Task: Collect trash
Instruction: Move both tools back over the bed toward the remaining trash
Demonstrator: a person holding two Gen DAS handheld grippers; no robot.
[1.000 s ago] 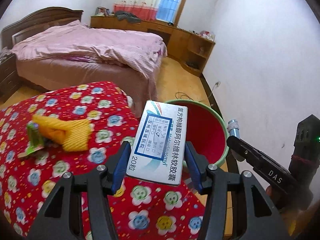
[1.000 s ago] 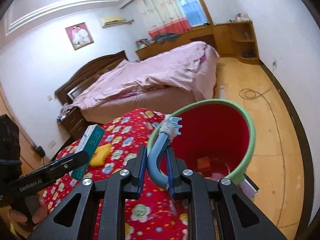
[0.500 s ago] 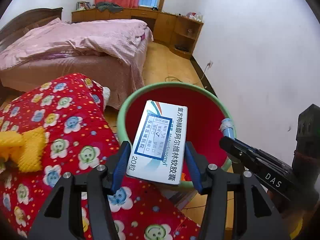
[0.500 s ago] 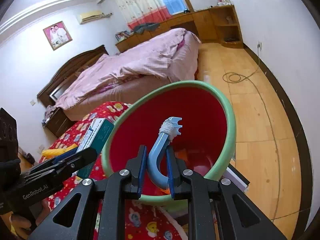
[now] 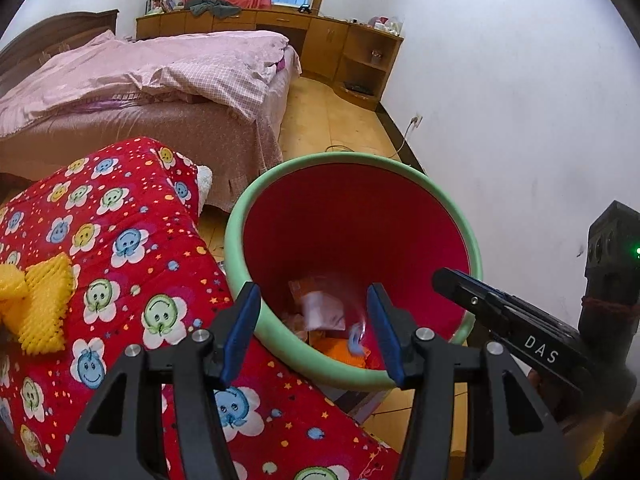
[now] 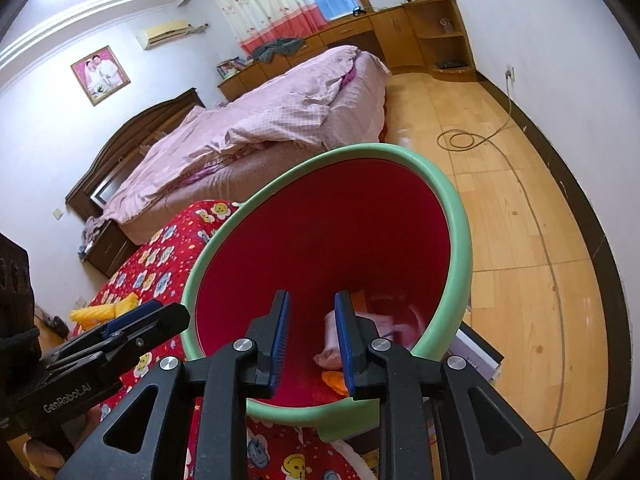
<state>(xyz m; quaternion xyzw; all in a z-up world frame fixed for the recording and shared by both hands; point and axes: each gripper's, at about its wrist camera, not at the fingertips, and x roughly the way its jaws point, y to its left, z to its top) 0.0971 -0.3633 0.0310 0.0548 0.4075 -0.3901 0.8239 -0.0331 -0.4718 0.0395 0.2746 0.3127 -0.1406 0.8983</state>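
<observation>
Both tools stand over the mouth of the bin point(image 5: 352, 240), a red pail with a pale green rim set just off the corner of the quilt-covered surface point(image 5: 132, 264).

Left gripper point(image 5: 316, 332): jaws apart, nothing between them. Right gripper point(image 6: 310, 340): its jaws have just been opening, the gap is narrow, and nothing is between them either.

Trash already in the bin lies at its bottom: pinkish wrappers, something orange and a small blue piece (partly blurred, so I cannot name each item).

Remaining trash: a yellow foam net sleeve point(image 5: 40, 308) near the left edge of the quilt, well apart from the bin. A second scrap may lie beside it, but the view is cut off there.

Handling, as judged: the sleeve looks very light, soft and springy. It should compress readily and not slip. A pinch across a raised fold at its middle would hold better than a grab at a loose end.

Clearance: the quilt between sleeve and bin is open. The bin mouth is wide. The two tools sit close together, so one should draw back before the other swings left.
</observation>
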